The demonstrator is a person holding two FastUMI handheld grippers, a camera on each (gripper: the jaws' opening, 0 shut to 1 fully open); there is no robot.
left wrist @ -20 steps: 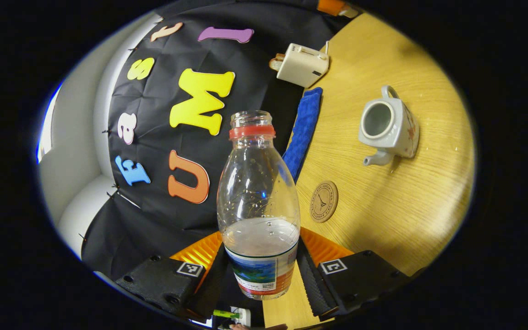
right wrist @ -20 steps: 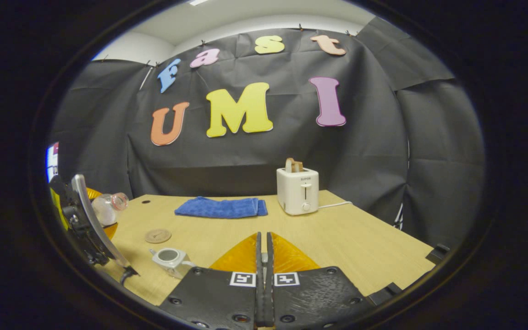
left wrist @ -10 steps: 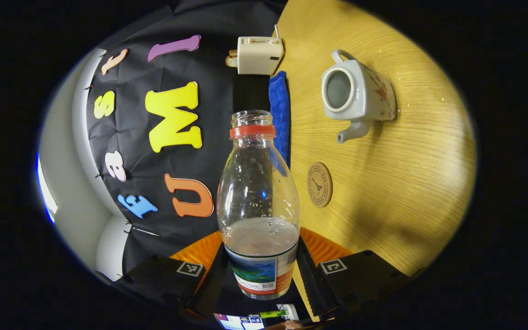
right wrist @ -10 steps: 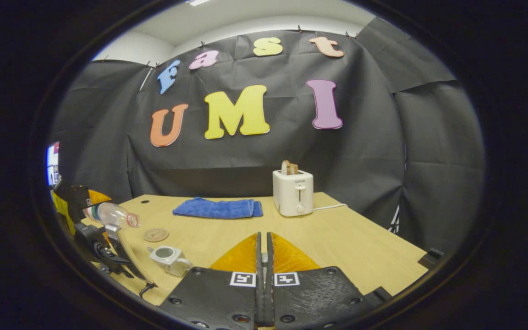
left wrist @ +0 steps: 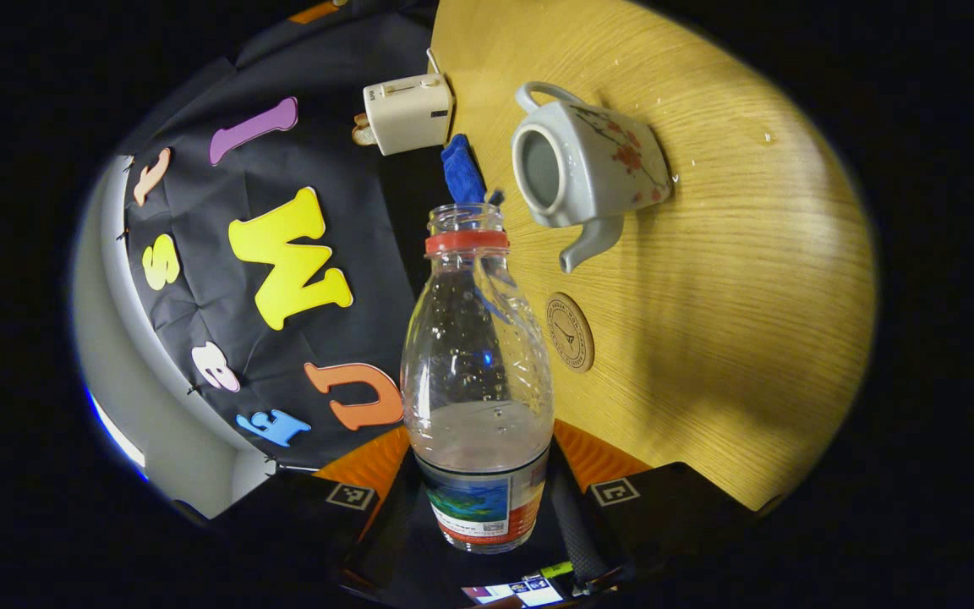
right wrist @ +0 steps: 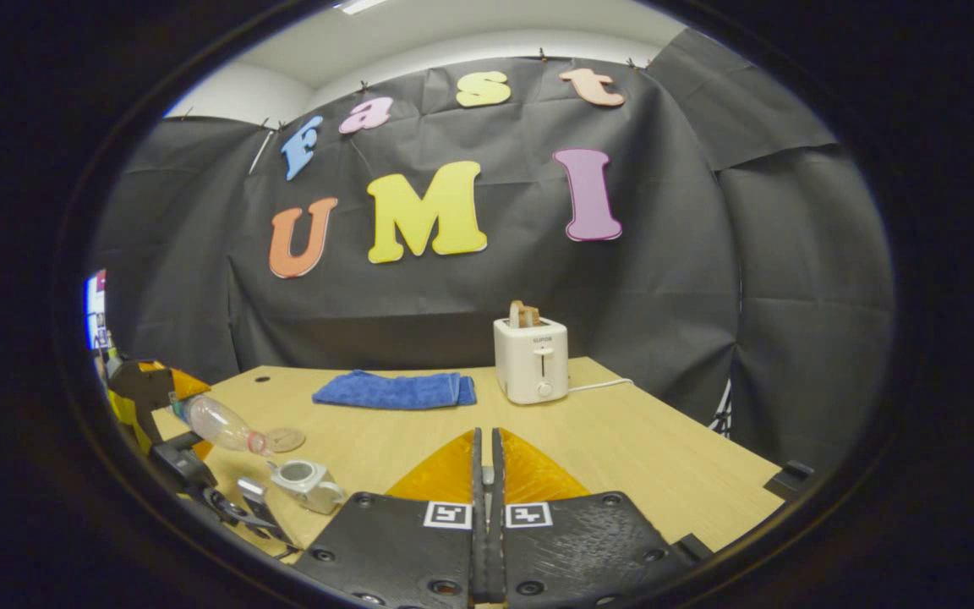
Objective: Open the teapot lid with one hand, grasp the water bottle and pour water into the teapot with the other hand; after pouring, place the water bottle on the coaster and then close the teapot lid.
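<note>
Table (left wrist: 749,279) first: teapot (left wrist: 593,165) sits on it with the lid off and mouth exposed, spout pointing toward the round coaster (left wrist: 570,331) just beside it. Blue towel (right wrist: 394,390) and toaster (right wrist: 531,359) sit at the back, out of your way. Your left gripper (left wrist: 480,499) is clamped on the water bottle (left wrist: 477,381) low down, at the label band, both fingers pressing; bottle is uncapped and tipped over toward the teapot, its open neck near the pot's opening but not yet over it as far as I can judge. Good grab point: the labelled band is the straightest section, the shoulder above tapers and would slip. Thin clear plastic, so expect it to flex if you squeeze harder; it's light, only a shallow pool of water left, which will shift as you tilt. Teapot looks ceramic, so brittle: don't knock the rim with the bottle neck. Your right gripper (right wrist: 485,507) is closed flat, fingers together; I can't tell whether it holds the lid.
</note>
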